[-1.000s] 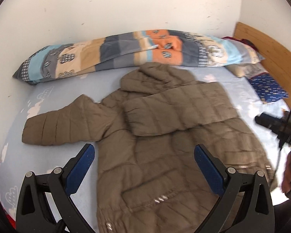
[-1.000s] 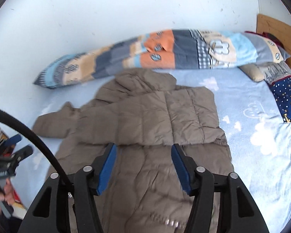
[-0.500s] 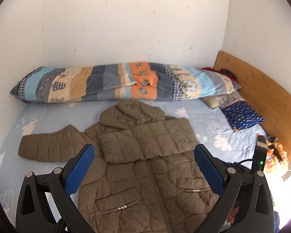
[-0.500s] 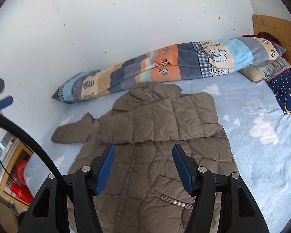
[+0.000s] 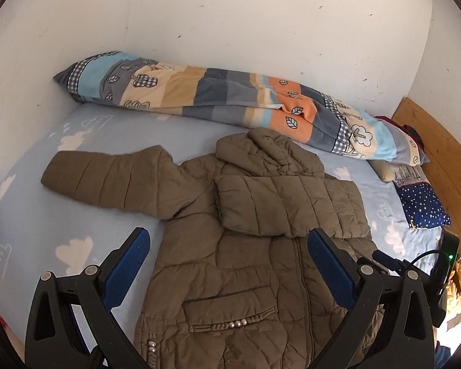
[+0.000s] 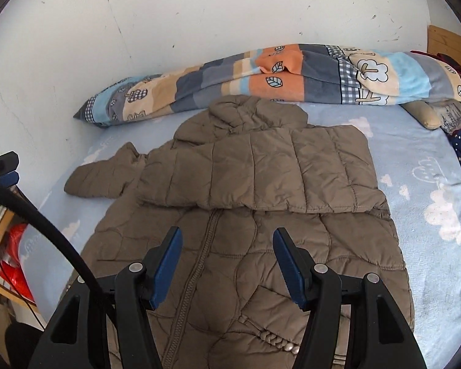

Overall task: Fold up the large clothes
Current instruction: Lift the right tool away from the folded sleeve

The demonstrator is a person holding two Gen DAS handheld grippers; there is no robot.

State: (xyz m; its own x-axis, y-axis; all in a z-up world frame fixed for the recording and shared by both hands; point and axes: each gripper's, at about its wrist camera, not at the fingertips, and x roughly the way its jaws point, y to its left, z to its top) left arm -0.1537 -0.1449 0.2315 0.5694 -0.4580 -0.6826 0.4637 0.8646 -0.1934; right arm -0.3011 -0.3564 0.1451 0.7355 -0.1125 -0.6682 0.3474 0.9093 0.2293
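left wrist view: the jacket (image 5: 246,246) lies flat on the bed (image 5: 46,215), one sleeve (image 5: 289,206) folded across its chest, the other sleeve (image 5: 107,181) outstretched beside it. left gripper (image 5: 227,247) and right gripper (image 6: 226,246) hover above the jacket, released and empty; pinch the outstretched sleeve near its cuff and lay it flat across the chest.

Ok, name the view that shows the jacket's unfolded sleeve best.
The left wrist view: the unfolded sleeve lies flat and whole across the sheet. The right wrist view shows it foreshortened, partly hidden behind the folded sleeve.

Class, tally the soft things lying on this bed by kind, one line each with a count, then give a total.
Jacket: 1
Striped quilt: 1
Pillows: 2, one beige, one starry blue
Total: 4
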